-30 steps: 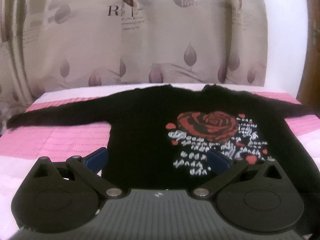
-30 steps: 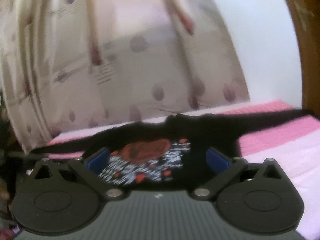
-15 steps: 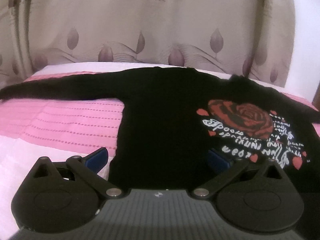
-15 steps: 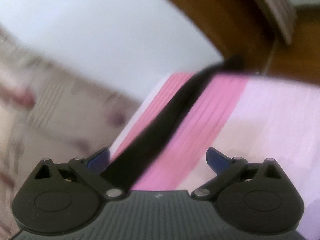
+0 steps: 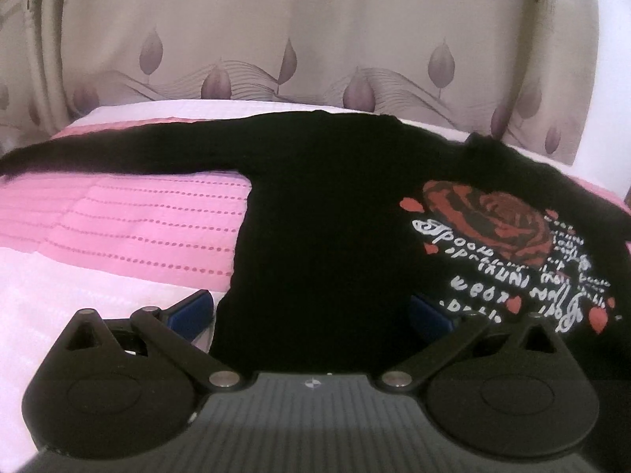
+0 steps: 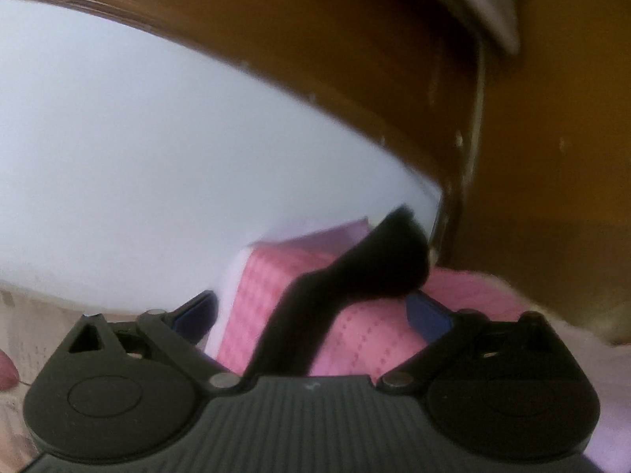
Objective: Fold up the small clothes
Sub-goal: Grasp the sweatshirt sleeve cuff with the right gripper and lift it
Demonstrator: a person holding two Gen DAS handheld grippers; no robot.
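A black long-sleeved sweater (image 5: 323,213) with a red rose print (image 5: 493,224) lies flat, face up, on a pink and white bedspread (image 5: 130,228). My left gripper (image 5: 311,311) hovers low at the sweater's near left hem corner. It is open, with the hem edge between its blue pads (image 5: 193,309). In the right wrist view the sweater's right sleeve (image 6: 303,315) runs up between the jaws to its cuff (image 6: 394,252) near the bed's edge. My right gripper (image 6: 311,315) is wide and closing, and its pads (image 6: 428,315) do not press the sleeve.
A beige curtain (image 5: 315,39) with a leaf pattern hangs behind the bed. To the right stand a white wall (image 6: 157,149) and a brown wooden door frame (image 6: 394,79), close to the sleeve's cuff. Bare pink bedspread (image 6: 370,339) lies beside the sleeve.
My left gripper dropped closer to the sweater's left hem, then held still. My right gripper swung from the sweater's body out along the right sleeve toward the cuff and rolled.
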